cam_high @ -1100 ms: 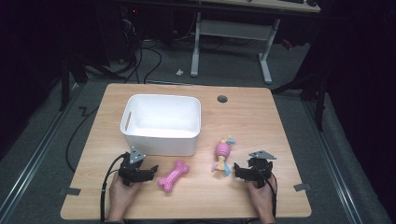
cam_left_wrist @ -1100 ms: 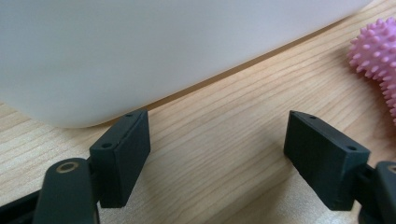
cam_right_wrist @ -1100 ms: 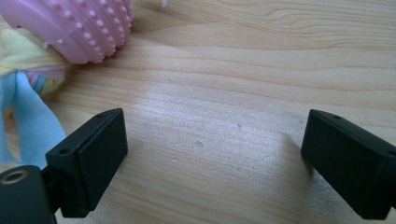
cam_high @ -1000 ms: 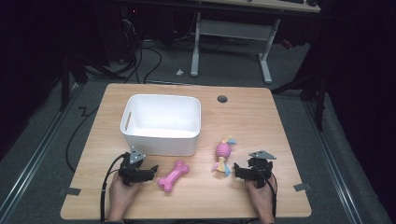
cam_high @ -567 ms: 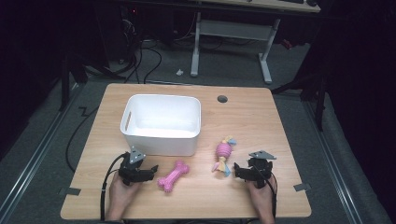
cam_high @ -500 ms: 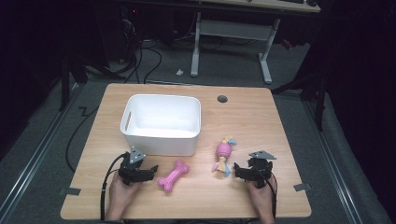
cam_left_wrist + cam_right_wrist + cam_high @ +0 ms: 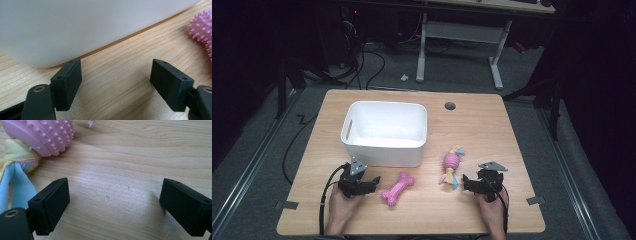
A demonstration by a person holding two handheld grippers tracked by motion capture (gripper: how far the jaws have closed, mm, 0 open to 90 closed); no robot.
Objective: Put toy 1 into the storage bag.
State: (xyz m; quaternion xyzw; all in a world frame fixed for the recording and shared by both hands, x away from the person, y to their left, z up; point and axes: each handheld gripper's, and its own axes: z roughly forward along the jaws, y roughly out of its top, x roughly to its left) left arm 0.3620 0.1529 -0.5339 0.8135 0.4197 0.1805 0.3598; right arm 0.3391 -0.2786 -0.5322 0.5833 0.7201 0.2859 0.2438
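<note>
A white plastic bin (image 7: pixel 384 132) stands on the wooden table (image 7: pixel 472 125), left of centre. In front of it lies a pink spiky bone toy (image 7: pixel 396 188), with its knobbly end (image 7: pixel 202 30) at the right edge of the left gripper view. A pink ball toy with yellow and blue cloth tails (image 7: pixel 450 165) lies to its right. My left gripper (image 7: pixel 371 183) rests open on the table just left of the bone, nothing between its jaws, the bin wall (image 7: pixel 87 25) close ahead. My right gripper (image 7: pixel 468 182) rests open just right of the ball toy (image 7: pixel 42 135).
A round cable hole (image 7: pixel 450 106) sits near the table's far edge. Tape marks (image 7: pixel 533 201) lie at the front corners. Beyond the table stand a desk frame (image 7: pixel 459 35) and floor cables (image 7: pixel 372 55). Bare wood spreads right of the bin.
</note>
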